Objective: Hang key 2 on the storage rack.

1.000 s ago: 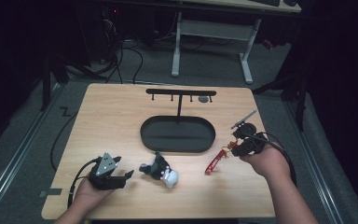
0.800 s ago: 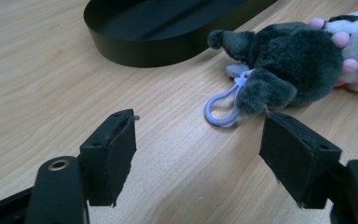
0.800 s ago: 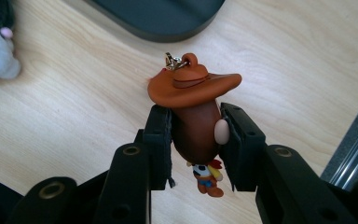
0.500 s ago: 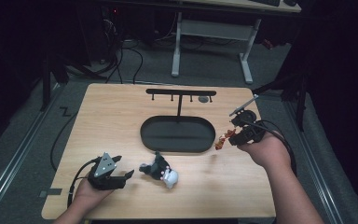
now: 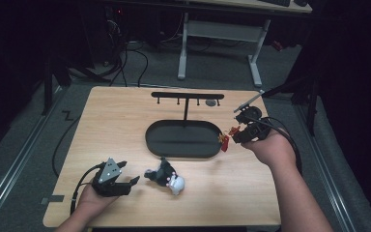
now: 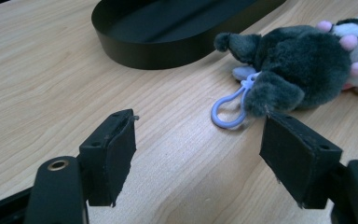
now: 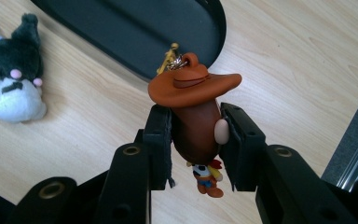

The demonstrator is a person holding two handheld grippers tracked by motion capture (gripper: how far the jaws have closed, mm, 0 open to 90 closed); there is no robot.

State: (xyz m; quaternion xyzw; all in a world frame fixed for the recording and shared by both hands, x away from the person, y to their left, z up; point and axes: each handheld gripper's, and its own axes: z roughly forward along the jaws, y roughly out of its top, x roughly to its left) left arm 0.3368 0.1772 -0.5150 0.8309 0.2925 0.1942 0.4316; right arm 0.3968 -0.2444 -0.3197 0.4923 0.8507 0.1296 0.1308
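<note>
Bare wood lies open to your left of the black oval tray point(image 5: 183, 140); its T-shaped hook rack point(image 5: 187, 96) blocks passage behind, the grey plush toy point(image 5: 166, 176) in front.

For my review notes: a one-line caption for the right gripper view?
Right gripper clamps a cowboy-hat figure keychain above the table near the black tray.
</note>
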